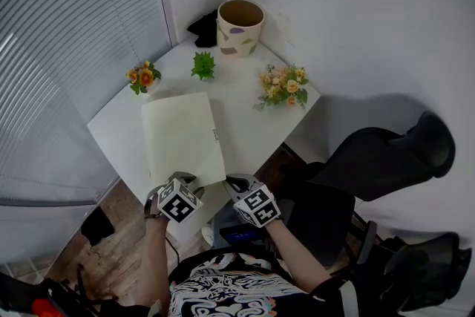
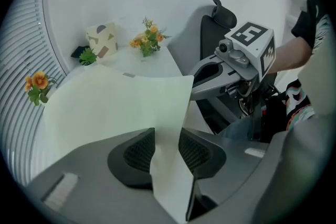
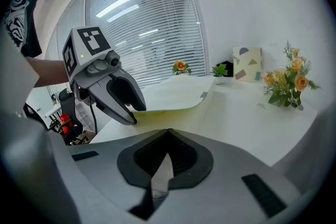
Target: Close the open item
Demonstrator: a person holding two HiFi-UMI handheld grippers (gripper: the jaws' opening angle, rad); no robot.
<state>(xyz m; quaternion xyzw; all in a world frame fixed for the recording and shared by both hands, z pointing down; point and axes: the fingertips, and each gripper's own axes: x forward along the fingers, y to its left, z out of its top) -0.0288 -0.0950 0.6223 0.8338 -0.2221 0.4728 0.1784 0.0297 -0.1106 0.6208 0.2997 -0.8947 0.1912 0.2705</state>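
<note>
One white table point(image 1: 252, 126) fills the middle of the head view, with a black chair point(image 1: 386, 156) off at 4 o'clock. On the table's 8 o'clock half lies the pale folder point(image 1: 182, 134), its near edge reaching the table's edge at 6 o'clock. Its cover point(image 2: 121, 107) is lifted off the page beneath. A speckled pot point(image 1: 240, 26) stands at 12 o'clock in the far corner.

Both grippers sit at the folder's near edge. The left gripper point(image 1: 185, 178) has its jaws parted, the cover's corner standing between the pads without being squeezed. The right gripper point(image 1: 236, 180) is clenched, tips together, with a pale sliver between the pads that I cannot name.

A yellow bouquet point(image 1: 283, 85) sits at 2 o'clock, orange flowers point(image 1: 142, 76) at 10 o'clock, a small green plant point(image 1: 202, 65) at 11 o'clock.
</note>
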